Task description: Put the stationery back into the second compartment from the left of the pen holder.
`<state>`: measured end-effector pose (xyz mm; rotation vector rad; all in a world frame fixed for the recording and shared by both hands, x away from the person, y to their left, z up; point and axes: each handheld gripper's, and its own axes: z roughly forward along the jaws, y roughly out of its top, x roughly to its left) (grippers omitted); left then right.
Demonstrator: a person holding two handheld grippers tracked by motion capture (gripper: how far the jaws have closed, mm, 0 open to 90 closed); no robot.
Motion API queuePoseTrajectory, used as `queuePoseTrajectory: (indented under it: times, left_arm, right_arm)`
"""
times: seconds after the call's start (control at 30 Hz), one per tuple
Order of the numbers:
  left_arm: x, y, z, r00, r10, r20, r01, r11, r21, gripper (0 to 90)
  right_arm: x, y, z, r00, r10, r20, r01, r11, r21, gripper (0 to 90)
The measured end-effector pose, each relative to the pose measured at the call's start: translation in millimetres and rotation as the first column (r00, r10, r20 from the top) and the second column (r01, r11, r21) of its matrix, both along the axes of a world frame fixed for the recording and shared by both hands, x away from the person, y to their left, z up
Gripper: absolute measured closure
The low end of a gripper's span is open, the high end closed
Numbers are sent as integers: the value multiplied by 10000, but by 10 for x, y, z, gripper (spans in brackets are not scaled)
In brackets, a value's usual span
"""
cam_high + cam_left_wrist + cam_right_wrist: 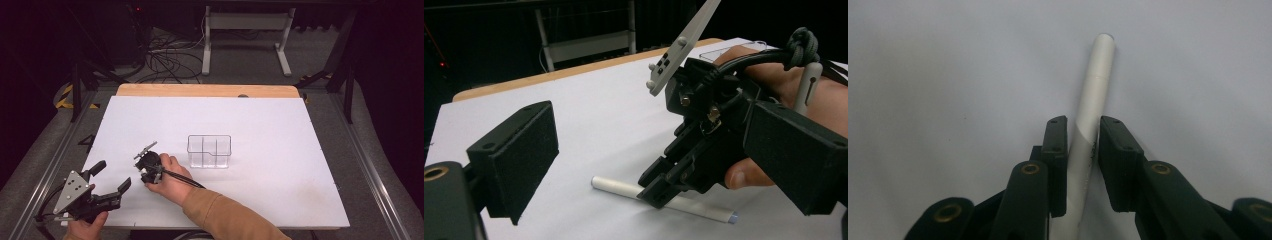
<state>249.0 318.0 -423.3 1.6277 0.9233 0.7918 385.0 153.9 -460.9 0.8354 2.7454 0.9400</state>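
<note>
A: What do you have in front of you, biggest first?

B: Your white surface (280, 170), and mid-frame in the high view a clear divided box (209, 150).

A: And your tongs?

B: Your left tongs (111, 177), lower left, are spread wide and empty. Your right tongs (1083, 150), just left of the box, have a white pen (1091, 120) between the jaws; they look closed on it as it lies on the surface.

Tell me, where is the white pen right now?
The pen lies on the white table, between the right gripper jaws, left of the clear box.
</note>
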Motion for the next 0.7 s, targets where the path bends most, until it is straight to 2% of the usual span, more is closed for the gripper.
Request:
queuePoseTrajectory:
  times: [0.37,0.7]
  left_arm:
    - [-2,-2,0,10000,-18,34,18,10000,9,81]
    - [-3,2,-1,10000,13,29,-13,10000,-29,81]
  right_arm:
    - [-44,33,-15,9973,-716,152,717,9974,-85,789]
    - [-71,44,-11,9936,-1117,196,1118,9937,-93,792]
